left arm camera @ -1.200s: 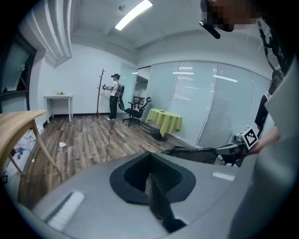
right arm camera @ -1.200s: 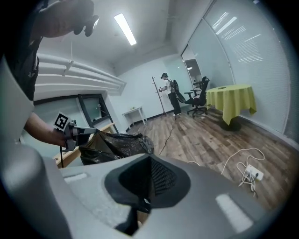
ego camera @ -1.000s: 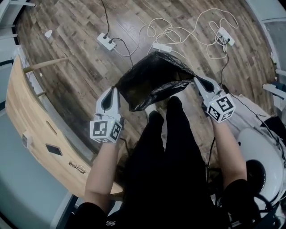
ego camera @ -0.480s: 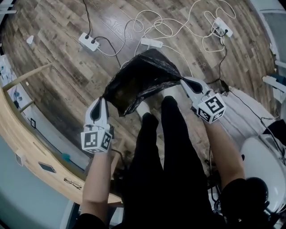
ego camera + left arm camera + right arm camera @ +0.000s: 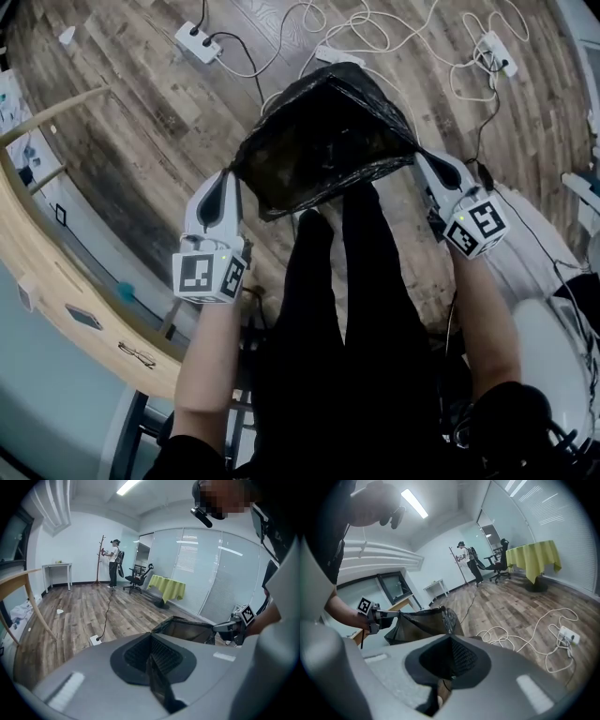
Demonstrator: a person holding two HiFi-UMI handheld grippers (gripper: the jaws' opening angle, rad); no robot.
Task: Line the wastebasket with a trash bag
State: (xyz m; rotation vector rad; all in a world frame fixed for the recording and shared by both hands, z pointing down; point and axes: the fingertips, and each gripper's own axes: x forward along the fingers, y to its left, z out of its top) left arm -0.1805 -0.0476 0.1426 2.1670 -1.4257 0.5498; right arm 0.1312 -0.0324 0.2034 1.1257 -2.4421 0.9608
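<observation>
A black trash bag (image 5: 323, 141) hangs stretched open between my two grippers above the wooden floor. My left gripper (image 5: 229, 176) is shut on the bag's left rim, and my right gripper (image 5: 420, 159) is shut on its right rim. In the left gripper view the left gripper (image 5: 152, 644) pinches black film, with the open bag (image 5: 187, 629) and the right gripper (image 5: 226, 627) beyond it. The right gripper view shows the right gripper (image 5: 451, 641), the bag (image 5: 417, 619) and the left gripper (image 5: 383, 615) across from it. No wastebasket shows; the bag hides the floor below it.
White power strips (image 5: 198, 42) and looping cables (image 5: 375, 28) lie on the floor ahead. A curved wooden desk (image 5: 56, 272) runs along the left. The person's black-clad legs (image 5: 356, 309) stand just behind the bag. A white chair (image 5: 553, 337) is at the right.
Both grippers have come down with the bag held between them. The bag's mouth is now pulled wider and flatter.
</observation>
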